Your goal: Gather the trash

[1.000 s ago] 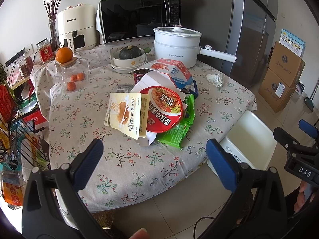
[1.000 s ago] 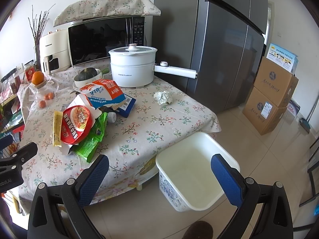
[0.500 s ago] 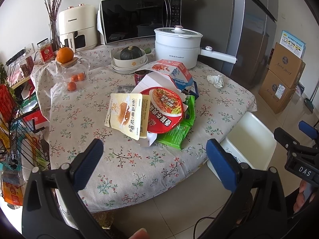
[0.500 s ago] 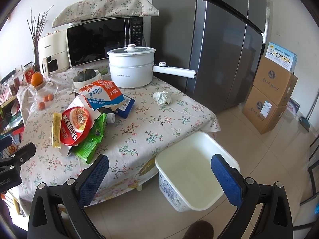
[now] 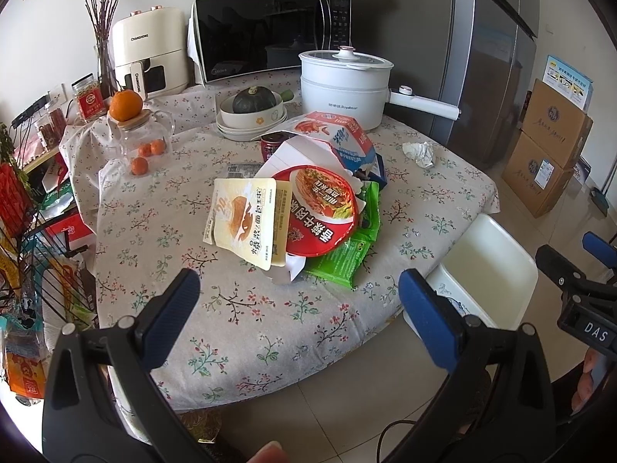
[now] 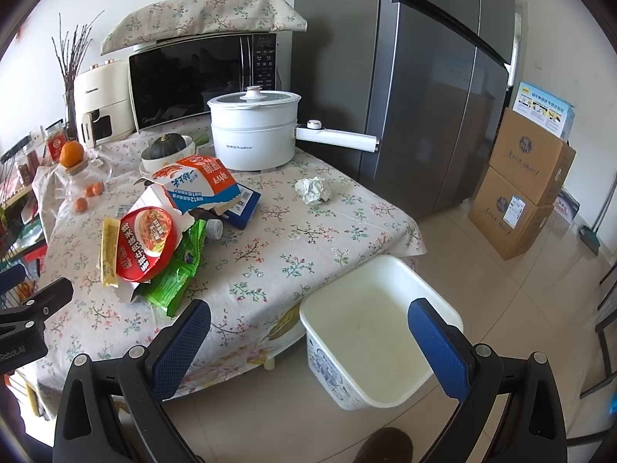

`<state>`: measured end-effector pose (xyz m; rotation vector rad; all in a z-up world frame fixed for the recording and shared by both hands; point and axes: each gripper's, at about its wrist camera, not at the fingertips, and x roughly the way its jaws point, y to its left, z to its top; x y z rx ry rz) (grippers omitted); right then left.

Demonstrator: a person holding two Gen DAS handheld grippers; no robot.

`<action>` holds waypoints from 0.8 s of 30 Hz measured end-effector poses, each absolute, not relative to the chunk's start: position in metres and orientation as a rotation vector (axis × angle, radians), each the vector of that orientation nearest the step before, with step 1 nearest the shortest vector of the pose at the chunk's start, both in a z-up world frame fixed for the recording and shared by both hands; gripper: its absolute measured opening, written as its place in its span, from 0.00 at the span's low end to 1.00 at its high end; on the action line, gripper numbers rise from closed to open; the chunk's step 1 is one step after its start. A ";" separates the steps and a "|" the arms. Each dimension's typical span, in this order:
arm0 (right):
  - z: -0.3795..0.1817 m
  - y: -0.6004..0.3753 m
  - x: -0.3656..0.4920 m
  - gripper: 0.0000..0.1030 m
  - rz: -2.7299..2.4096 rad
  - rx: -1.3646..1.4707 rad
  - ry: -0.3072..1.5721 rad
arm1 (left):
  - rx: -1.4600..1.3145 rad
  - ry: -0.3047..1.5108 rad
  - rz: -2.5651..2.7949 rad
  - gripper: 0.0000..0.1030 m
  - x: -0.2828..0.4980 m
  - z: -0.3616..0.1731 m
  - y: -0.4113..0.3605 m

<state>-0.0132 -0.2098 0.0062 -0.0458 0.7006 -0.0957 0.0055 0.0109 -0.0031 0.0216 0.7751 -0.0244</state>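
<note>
A pile of trash lies in the middle of the table, which has a flowery cloth on it. On top is a round red noodle lid, tipped up so its face looks toward the left gripper. A yellow packet leans on the lid's left side, with its long side running from the near edge of the table toward the back. A green wrapper sticks out from under the lid, and its long side points toward the near right corner of the table. Behind the lid is a torn carton in red, white and blue, lying open over a blue box. A crumpled ball of paper sits by itself, well apart from the pile, near the white pot.

A white bin stands on the floor, just beside the table's near right corner.

The left gripper hangs in the air in front of the table and points at the pile. Its blue fingers are wide apart and hold nothing. The right gripper points down over the bin. Its fingers are wide apart too, with nothing between them.

At the back of the table are a microwave and an orange on a glass jar.
</note>
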 end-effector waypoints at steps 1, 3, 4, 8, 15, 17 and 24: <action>0.006 -0.210 -0.013 1.00 -0.096 -0.044 0.701 | 0.023 0.775 -0.024 0.99 0.005 -0.003 0.011; 0.006 -0.210 -0.013 1.00 -0.091 -0.042 0.705 | 0.022 0.778 -0.024 0.99 0.006 -0.004 0.012; 0.007 -0.211 -0.012 1.00 -0.091 -0.040 0.708 | 0.020 0.781 -0.026 0.99 0.007 -0.004 0.012; 0.012 -0.212 -0.006 1.00 -0.092 -0.045 0.716 | -0.004 0.803 -0.061 0.99 0.011 -0.005 0.015; 0.027 -0.209 0.032 1.00 -0.042 -0.105 0.792 | -0.065 0.876 -0.089 0.98 0.045 -0.002 0.044; 0.026 -0.209 0.051 1.00 -0.011 -0.111 0.843 | -0.124 0.924 -0.106 0.94 0.063 -0.007 0.058; -0.006 -0.219 0.118 1.00 -0.008 -0.090 0.951 | -0.139 0.986 -0.085 0.86 0.102 -0.037 0.077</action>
